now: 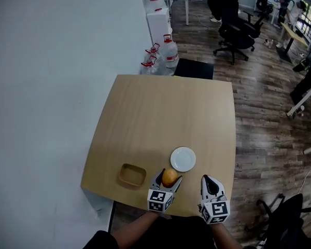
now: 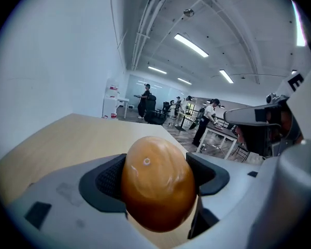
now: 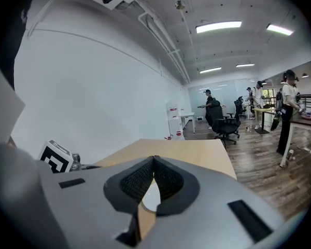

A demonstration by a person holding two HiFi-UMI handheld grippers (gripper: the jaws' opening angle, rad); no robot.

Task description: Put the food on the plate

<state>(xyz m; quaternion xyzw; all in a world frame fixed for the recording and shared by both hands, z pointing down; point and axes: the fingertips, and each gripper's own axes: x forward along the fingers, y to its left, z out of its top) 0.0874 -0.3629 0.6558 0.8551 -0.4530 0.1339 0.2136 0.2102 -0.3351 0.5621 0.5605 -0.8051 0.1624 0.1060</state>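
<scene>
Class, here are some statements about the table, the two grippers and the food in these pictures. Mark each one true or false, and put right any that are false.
1. The left gripper holds the orange-brown food between its jaws. True.
2. The food already lies on the white plate. False: the plate is bare and the food is in the left gripper.
3. The right gripper has its jaws together with nothing between them. True.
4. The tan dish stands to the right of the plate. False: in the head view it stands to the plate's left.
</scene>
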